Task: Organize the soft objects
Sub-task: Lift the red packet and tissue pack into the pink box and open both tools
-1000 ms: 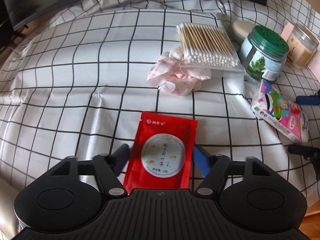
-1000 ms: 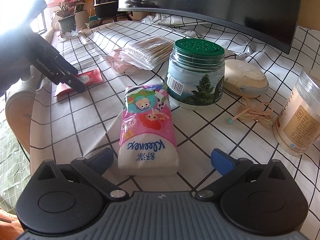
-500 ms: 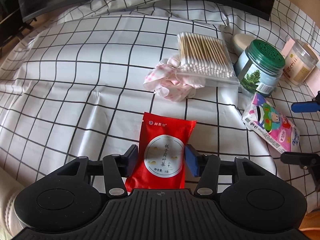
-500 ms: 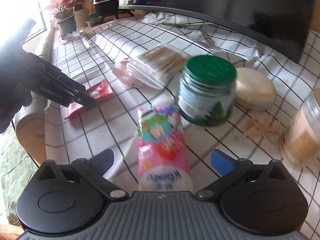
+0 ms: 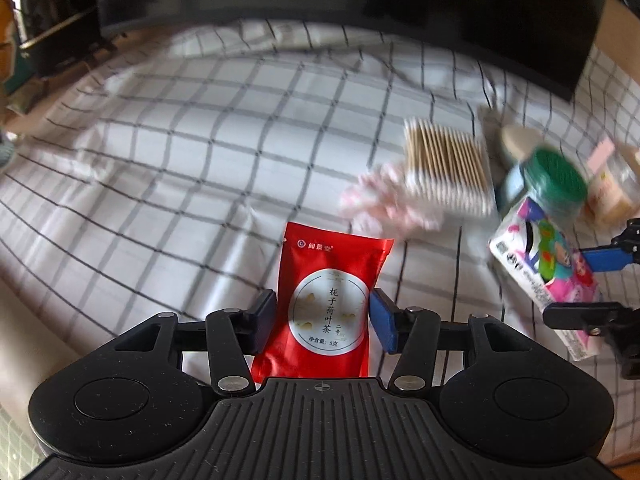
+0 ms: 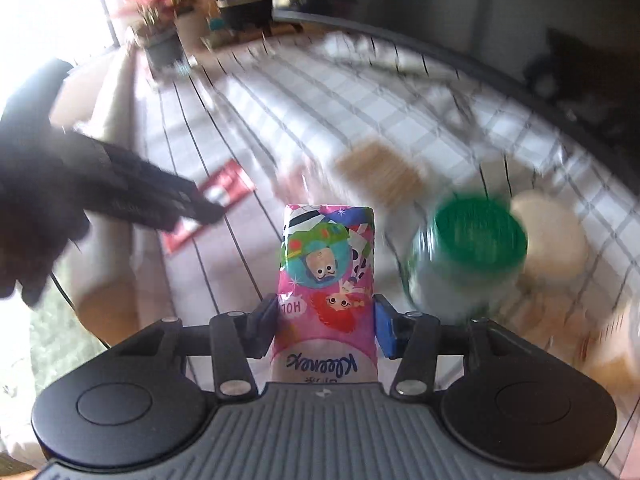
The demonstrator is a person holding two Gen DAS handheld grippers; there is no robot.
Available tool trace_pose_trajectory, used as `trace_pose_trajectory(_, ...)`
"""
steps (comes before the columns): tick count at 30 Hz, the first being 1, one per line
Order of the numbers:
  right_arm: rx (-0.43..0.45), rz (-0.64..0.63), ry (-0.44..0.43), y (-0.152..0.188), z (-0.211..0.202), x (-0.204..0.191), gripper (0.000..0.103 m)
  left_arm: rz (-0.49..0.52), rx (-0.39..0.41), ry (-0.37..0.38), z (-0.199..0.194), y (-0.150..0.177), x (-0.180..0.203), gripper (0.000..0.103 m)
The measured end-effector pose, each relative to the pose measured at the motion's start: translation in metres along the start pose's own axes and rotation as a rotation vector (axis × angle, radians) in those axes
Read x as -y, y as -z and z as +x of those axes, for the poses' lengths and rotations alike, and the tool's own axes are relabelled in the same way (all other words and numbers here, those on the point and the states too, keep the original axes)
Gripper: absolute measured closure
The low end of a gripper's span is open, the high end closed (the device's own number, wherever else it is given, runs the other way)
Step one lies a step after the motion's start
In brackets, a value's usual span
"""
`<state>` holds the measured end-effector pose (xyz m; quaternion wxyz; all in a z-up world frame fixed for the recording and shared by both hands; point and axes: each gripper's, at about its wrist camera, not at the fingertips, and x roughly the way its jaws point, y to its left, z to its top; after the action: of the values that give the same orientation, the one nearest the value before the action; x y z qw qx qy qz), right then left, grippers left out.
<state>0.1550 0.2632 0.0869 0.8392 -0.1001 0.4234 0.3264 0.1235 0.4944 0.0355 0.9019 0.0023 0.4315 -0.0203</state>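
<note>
A white cloth with black grid lines (image 5: 208, 168) covers the surface, with a dark screen (image 5: 440, 20) at 12 o'clock. The left gripper (image 5: 323, 320) clamps a red tea packet (image 5: 326, 304). The right gripper (image 6: 326, 326) (jaws just closing) squeezes a tissue pack (image 6: 326, 272), green-lidded jar (image 6: 472, 252) at 2 o'clock.

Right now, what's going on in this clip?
A person is tidying soft items off a checked cloth with a pair of tongs in each hand. The left tongs are clamped on a red tea sachet. The right tongs have just been closing and now pinch a pink Kleenex tissue pack, which the left view shows tilted up off the cloth. The cotton swabs, pink fabric and green-lidded jar lie untouched.
</note>
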Motion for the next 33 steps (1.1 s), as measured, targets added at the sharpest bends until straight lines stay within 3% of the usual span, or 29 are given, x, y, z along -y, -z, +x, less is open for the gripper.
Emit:
trace_pose_trajectory(7,0.164,-0.032,-0.006,-0.070,-0.082,0.007,0.054,-0.028,0.119,-0.029,-0.048,-0.057,0.003,0.047)
trace_pose_trajectory(13,0.282,-0.073,0.105,-0.090,-0.159,0.033,0.054,-0.081,0.224,-0.011,-0.080,-0.108,0.031,0.047)
trace_pose_trajectory(18,0.330,-0.038,0.213,-0.072,-0.208,0.077,0.053,-0.062,0.265,0.032,-0.090,-0.130,0.088,0.047)
trace_pose_trajectory(24,0.342,0.047,0.336,-0.020,-0.251,0.142,0.053,0.026,0.273,0.110,-0.084,-0.147,0.183,0.047)
trace_pose_trajectory(33,0.379,0.231,0.449,0.059,-0.297,0.240,0.053,0.122,0.193,0.273,-0.055,-0.143,0.330,0.047)
